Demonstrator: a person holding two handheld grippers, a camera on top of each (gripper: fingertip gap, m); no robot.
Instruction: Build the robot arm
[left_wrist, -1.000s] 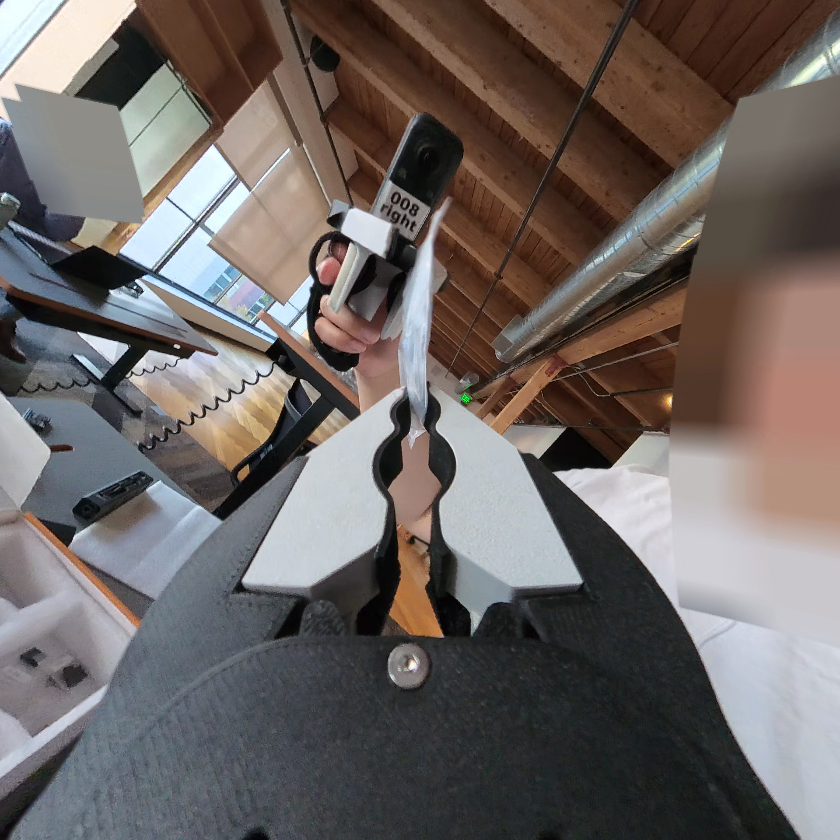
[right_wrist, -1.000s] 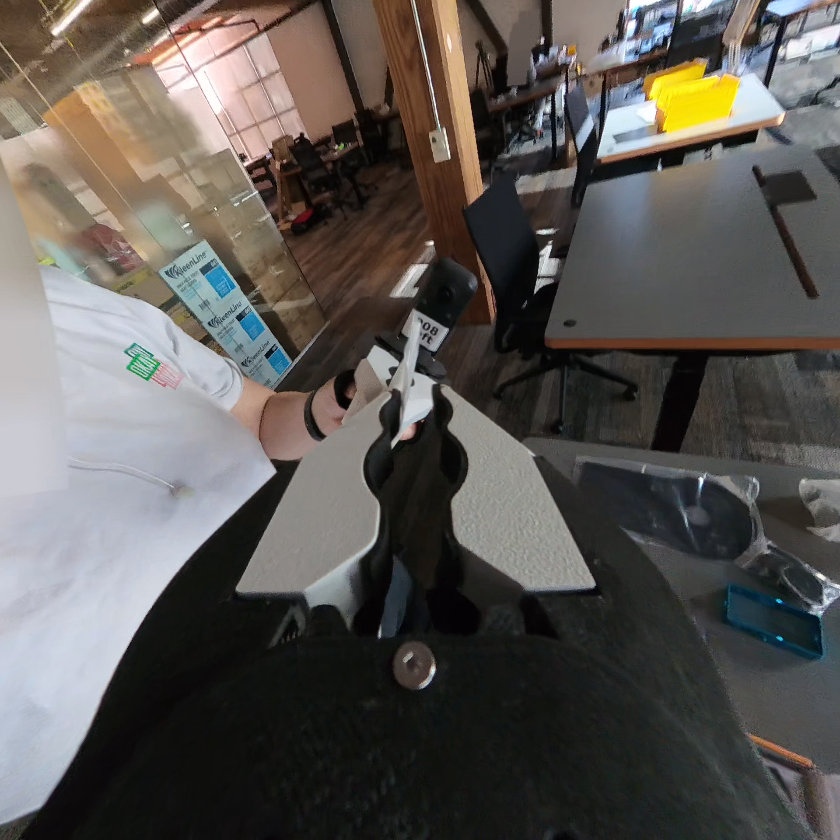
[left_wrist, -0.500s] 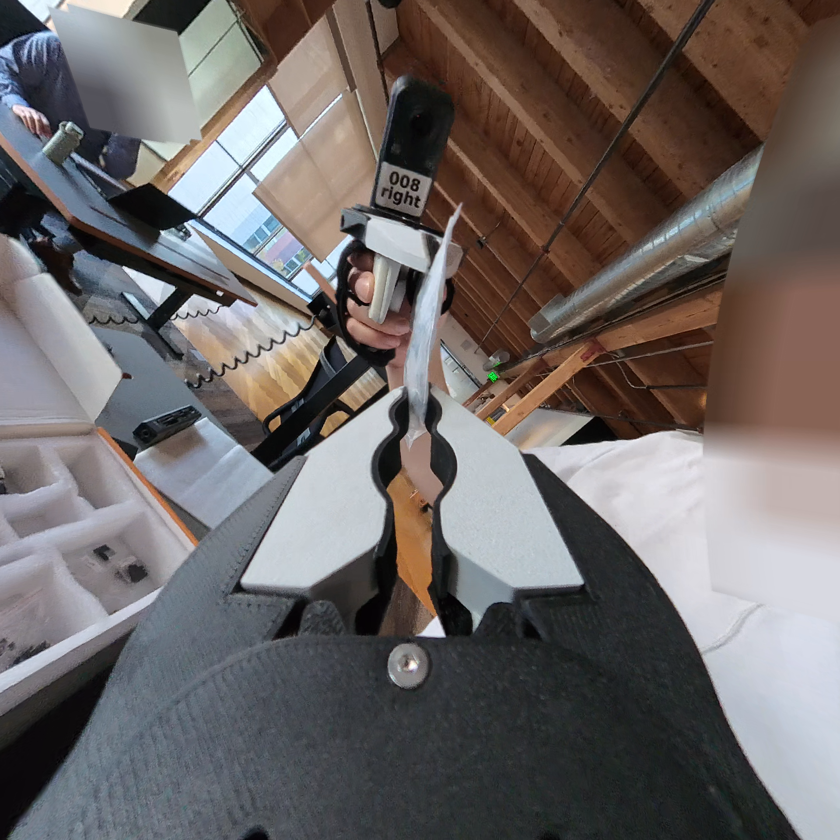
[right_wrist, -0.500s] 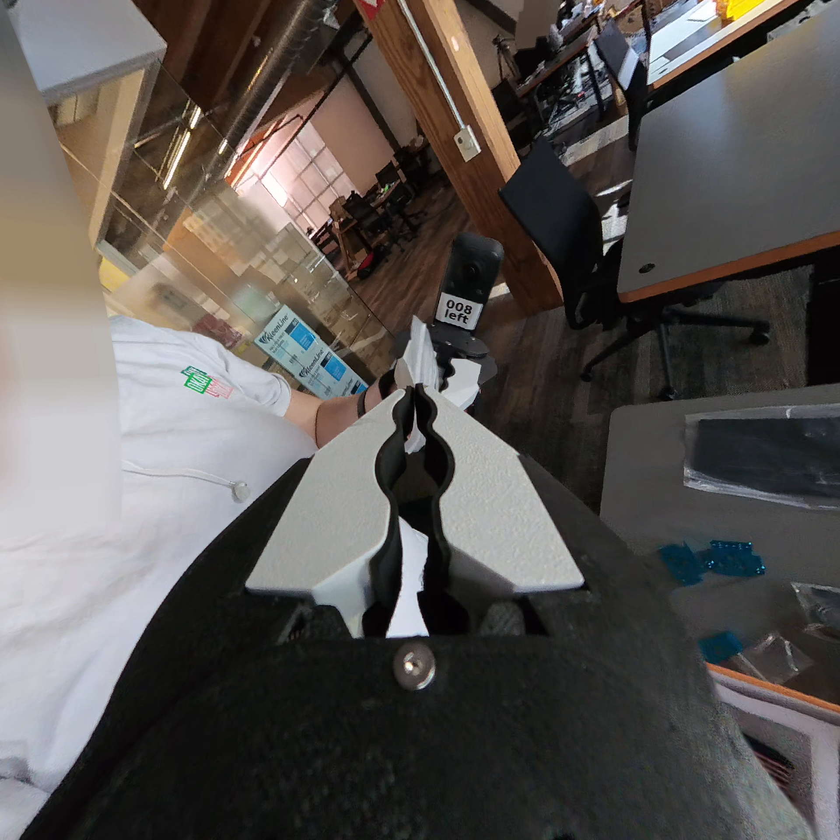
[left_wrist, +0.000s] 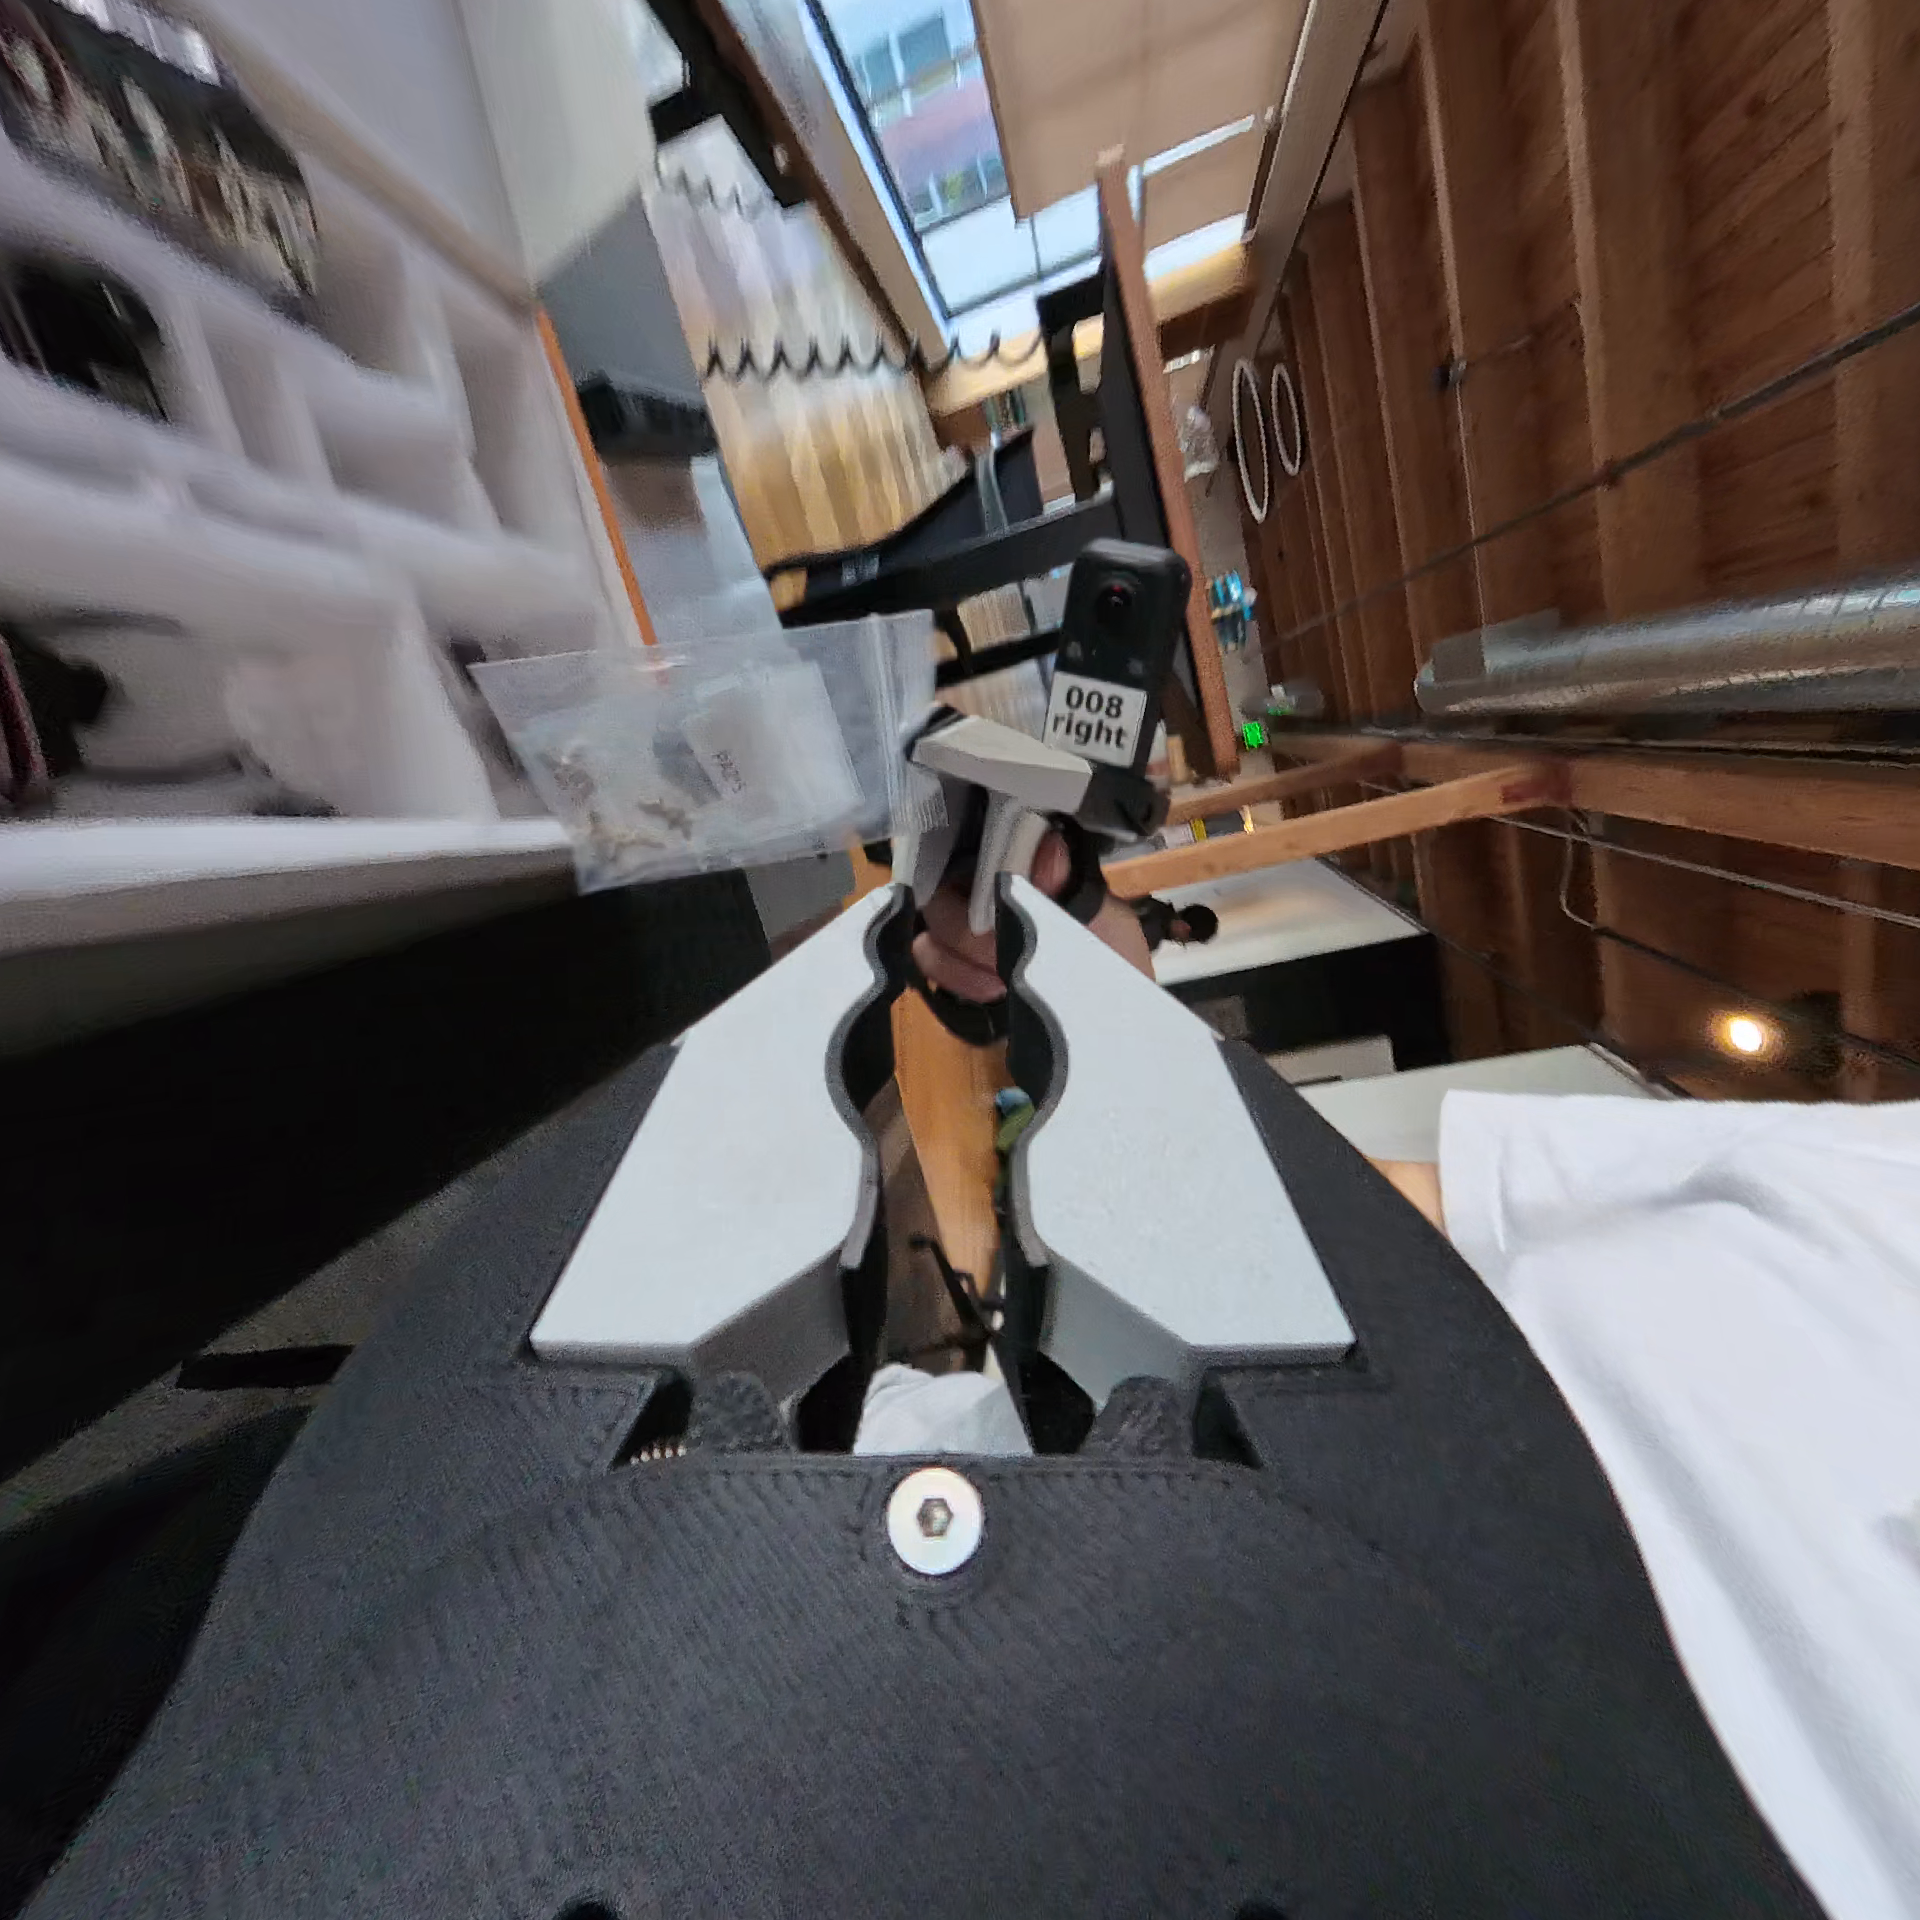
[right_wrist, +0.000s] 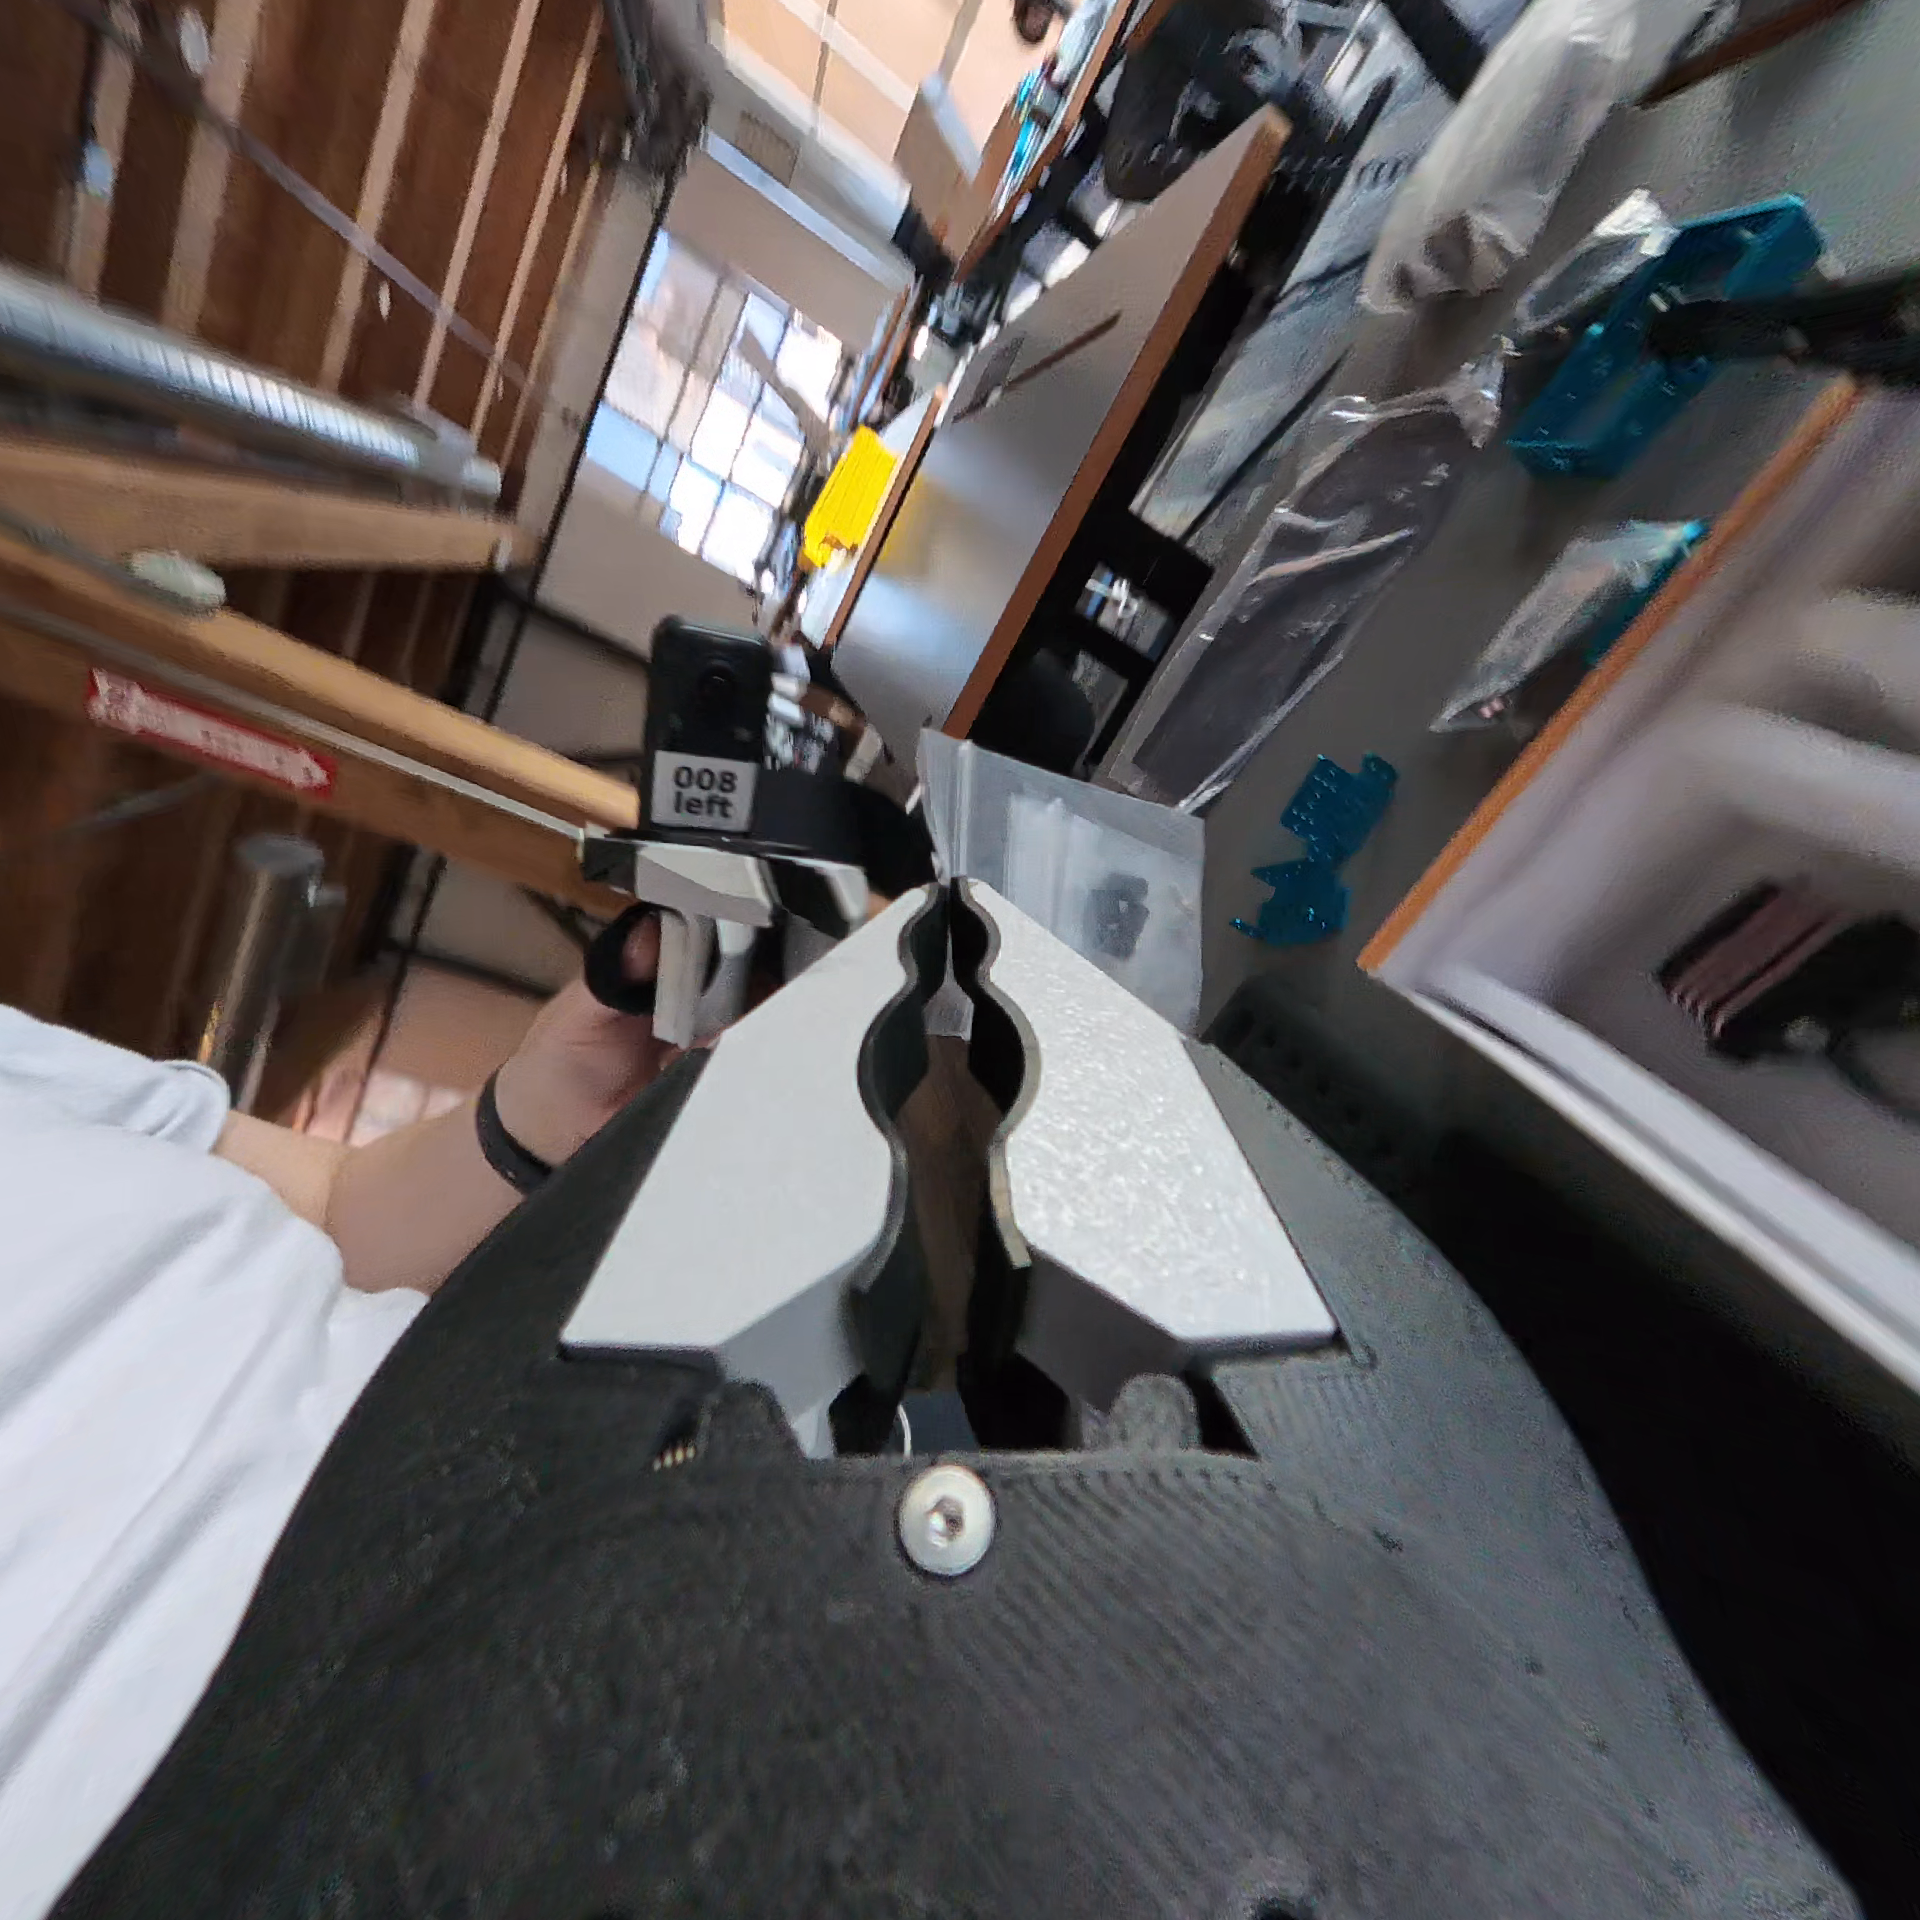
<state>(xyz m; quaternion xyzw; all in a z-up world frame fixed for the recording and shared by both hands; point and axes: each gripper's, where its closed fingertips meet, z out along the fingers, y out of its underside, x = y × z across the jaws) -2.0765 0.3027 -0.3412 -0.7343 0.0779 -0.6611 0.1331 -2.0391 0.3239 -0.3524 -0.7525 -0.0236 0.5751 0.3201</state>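
A clear plastic bag (right_wrist: 1081, 883) with small dark parts inside hangs from my right gripper (right_wrist: 951, 888), which is shut on the bag's edge. In the left wrist view the same bag (left_wrist: 707, 748) sticks out to the left of the right gripper (left_wrist: 920, 805), above the white foam box. My left gripper (left_wrist: 951, 899) has its jaws a little apart with nothing between them, just short of the right gripper and the hand that holds it. The left gripper also shows in the right wrist view (right_wrist: 717, 904), left of the bag and apart from it.
A white foam box (right_wrist: 1714, 883) with compartments and dark parts lies at the right, also in the left wrist view (left_wrist: 260, 520). Blue plates (right_wrist: 1314, 862), a blue assembly (right_wrist: 1652, 332) and plastic-wrapped dark items (right_wrist: 1320, 561) lie on the grey table (right_wrist: 1507, 644). A person's white shirt (left_wrist: 1662, 1403) is close. The grippers' ends are close to 5 cm from one another.
The left gripper has opened and let go of the bag; only the right gripper holds it now. Both grippers have swung round towards the foam box, and the bag has turned flat-on.
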